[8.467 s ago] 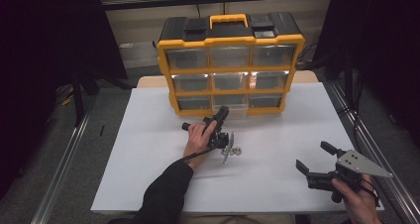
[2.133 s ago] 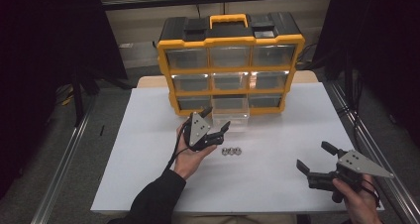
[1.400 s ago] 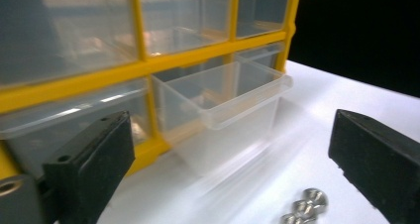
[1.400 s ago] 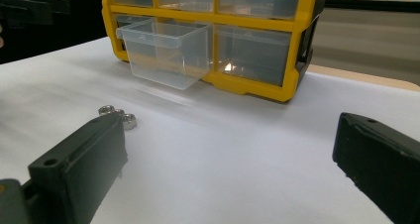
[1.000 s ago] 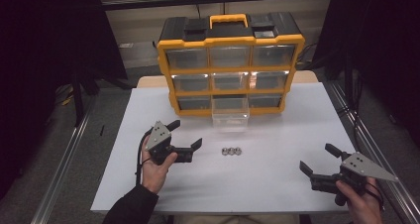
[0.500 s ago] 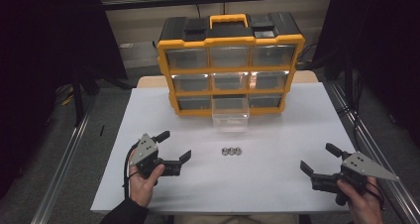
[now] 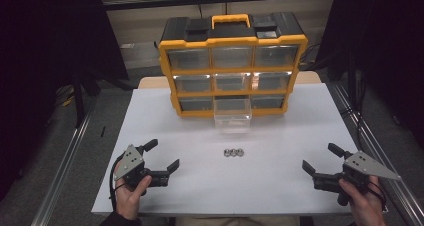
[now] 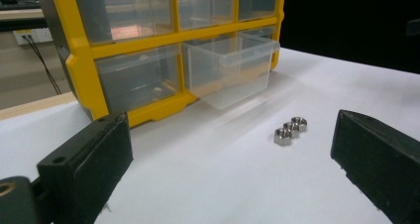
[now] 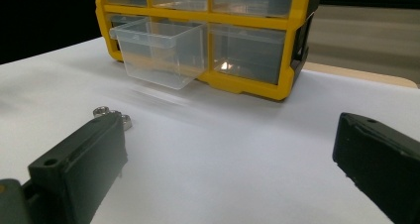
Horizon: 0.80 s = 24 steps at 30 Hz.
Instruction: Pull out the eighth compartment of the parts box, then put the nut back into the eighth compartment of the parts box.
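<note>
Three small metal nuts (image 7: 233,152) lie in a row on the white table (image 7: 280,136), in front of a yellow and black drawer organizer (image 7: 232,61). Its bottom middle clear drawer (image 7: 232,118) is pulled out. My left gripper (image 7: 161,156) rests open near the front left, well left of the nuts (image 8: 290,129), with nothing between its jaws. My right gripper (image 7: 322,158) is open at the front right, also holding nothing. The right gripper view has the nuts (image 9: 115,116) just past its left jaw and the pulled-out drawer (image 9: 158,50) beyond.
The organizer (image 8: 148,45) stands at the table's far edge, with several clear drawers shut. Metal rails (image 7: 65,171) run along both sides of the table. Dark surroundings lie beyond the table.
My left gripper has drawn back from the drawer to the front left of the table, leaving the nuts on the table. The right gripper has barely moved.
</note>
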### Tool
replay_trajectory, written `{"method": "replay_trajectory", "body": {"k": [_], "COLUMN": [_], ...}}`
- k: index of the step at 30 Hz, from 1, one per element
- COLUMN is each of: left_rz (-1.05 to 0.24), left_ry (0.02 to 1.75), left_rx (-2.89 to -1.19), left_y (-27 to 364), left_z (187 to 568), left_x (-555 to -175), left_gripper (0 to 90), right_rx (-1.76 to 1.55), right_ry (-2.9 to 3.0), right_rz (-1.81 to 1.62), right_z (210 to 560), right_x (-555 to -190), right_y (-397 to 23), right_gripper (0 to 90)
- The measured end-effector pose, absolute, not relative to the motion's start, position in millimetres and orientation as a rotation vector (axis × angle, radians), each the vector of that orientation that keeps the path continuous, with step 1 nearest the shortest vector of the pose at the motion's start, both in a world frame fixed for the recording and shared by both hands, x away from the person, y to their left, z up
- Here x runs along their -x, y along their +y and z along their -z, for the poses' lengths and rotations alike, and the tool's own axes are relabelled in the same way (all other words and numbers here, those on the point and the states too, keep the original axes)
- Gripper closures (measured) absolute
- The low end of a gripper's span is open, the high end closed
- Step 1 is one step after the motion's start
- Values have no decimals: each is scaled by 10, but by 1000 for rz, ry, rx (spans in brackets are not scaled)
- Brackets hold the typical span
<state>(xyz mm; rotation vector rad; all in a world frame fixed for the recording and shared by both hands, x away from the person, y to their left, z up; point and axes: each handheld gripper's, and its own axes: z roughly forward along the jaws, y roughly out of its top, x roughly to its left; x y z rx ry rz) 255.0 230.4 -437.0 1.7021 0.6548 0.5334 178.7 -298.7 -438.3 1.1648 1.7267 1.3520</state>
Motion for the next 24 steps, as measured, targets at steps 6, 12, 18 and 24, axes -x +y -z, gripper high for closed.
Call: {"method": "replay_trajectory", "body": {"k": [6, 12, 18, 24], "left_rz": [-563, -562, -565, -563], "left_ry": [701, 778, 765, 757], "left_rx": [-1698, -1678, -1693, -1693], "left_y": [2351, 2409, 2390, 2407], "left_z": [4367, 4378, 4374, 4380], "left_x": [-2470, -2447, -2460, -2479], "left_gripper": [26, 26, 26, 26], "right_rx": [-1157, -1150, -1142, -1146], "right_ry": [1729, 1728, 1730, 1735], "right_rz": [-1353, -1356, -1360, -1360], "right_z": [4379, 4376, 4377, 4375], "right_x": [-1781, -1757, -1763, -1779], "right_y": [-2984, -3002, -2998, -2986], "right_gripper": [0, 0, 0, 0]}}
